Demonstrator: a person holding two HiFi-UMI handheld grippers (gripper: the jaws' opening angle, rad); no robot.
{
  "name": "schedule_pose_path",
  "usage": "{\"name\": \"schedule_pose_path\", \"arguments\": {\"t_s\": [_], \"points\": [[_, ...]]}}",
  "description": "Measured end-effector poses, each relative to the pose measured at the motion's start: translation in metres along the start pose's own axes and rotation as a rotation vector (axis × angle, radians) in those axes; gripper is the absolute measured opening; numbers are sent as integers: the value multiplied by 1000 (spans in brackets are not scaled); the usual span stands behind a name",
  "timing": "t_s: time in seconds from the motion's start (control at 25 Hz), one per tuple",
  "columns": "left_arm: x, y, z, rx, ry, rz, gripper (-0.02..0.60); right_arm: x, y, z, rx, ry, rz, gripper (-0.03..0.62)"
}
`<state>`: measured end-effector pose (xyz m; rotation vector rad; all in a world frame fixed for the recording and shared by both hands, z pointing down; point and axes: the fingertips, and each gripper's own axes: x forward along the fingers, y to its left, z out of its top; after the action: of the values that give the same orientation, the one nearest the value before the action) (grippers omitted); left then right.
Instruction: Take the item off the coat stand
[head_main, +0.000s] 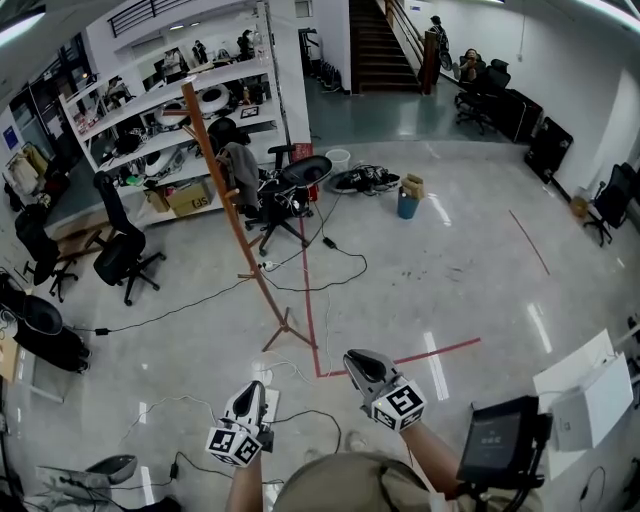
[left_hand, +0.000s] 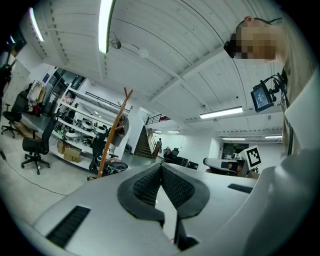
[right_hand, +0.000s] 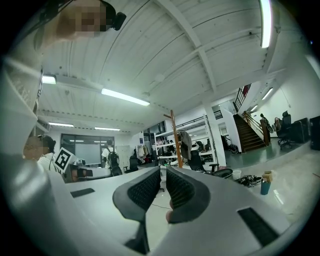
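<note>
Garment (head_main: 241, 166), grey, hangs from an upper peg of the wooden coat stand (head_main: 236, 225), which stands on the floor (head_main: 450, 270) well ahead of me. Both grippers are low in the head view, well apart from the stand. Left gripper (head_main: 254, 388) is clenched, pads meeting at the tips; right gripper (head_main: 352, 357) is likewise clenched, with nothing between either pair of jaws.

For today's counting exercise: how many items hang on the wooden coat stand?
1: a grey garment hanging on the upper part of the coat stand, in front of the shelves. Another could be hidden behind it.
</note>
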<state>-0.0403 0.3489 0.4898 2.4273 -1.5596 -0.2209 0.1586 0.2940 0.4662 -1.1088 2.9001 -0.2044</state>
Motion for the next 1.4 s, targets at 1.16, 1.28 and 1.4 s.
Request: {"name": "schedule_pose_path", "arguments": {"t_s": [1.16,1.28,1.4], "points": [[26,-43,-39,-18,4,71,18,-22,-47,-27,26,34,74,26],[21,-24,-34,-21,-6,104,18,1,-45,-24,19,31,98,26],[19,-6,-28,-27,-15,118,18,21,-37,-19,13,33,114,26]]}}
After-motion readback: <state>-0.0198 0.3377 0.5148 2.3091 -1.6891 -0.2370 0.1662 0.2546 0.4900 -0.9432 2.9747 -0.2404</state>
